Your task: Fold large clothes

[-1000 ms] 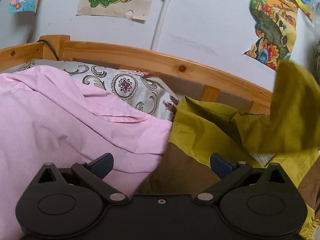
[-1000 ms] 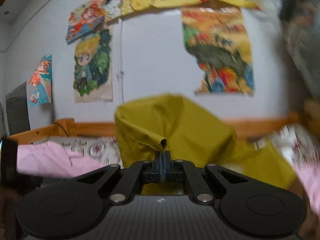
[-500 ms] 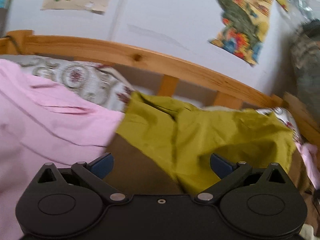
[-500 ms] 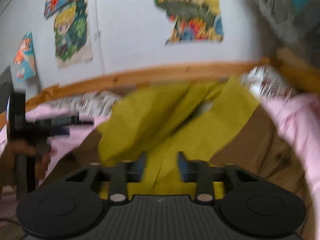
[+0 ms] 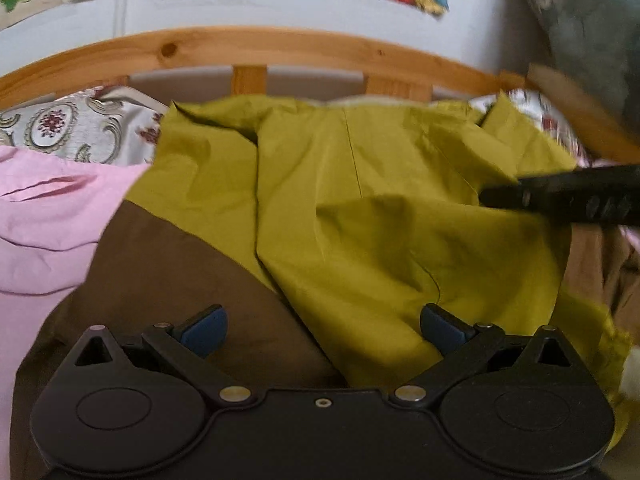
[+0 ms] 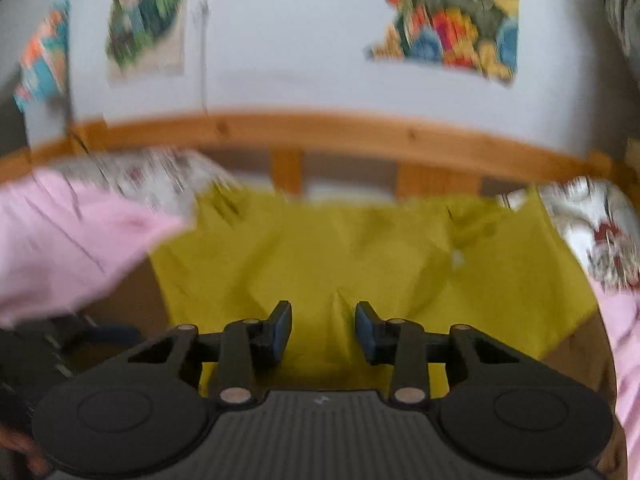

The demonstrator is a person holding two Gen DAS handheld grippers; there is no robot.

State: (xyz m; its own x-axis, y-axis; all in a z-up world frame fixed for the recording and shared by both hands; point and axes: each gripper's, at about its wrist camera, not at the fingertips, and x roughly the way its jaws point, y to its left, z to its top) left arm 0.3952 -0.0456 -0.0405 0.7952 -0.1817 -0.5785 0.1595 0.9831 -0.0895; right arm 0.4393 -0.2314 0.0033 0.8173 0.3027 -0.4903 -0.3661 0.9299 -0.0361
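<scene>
Olive-green cloth, thin and crisply creased like a light woven jacket or trousers (image 5: 360,208), lies spread over a brown sheet (image 5: 168,272) on the bed in the left wrist view, its far edge reaching the wooden rail (image 5: 248,46), with a soft pink cover (image 5: 52,208) bunched at the left and a patterned pillow (image 5: 76,128) behind. The left gripper (image 5: 322,330) stands wide with nothing between its blue pads, one over brown sheet and one over the garment; the right tool's dark body (image 5: 568,200) crosses the garment's right edge. From the right wrist view, heavily blurred, the right gripper (image 6: 323,330) is half-wide and closing, its pads over the green cloth but pressing on nothing. Risks as I judge them: the slippery, loose fabric may let the closing jaws catch only a wrinkle or two layers, skewing the fold, or snag the sheet underneath.
</scene>
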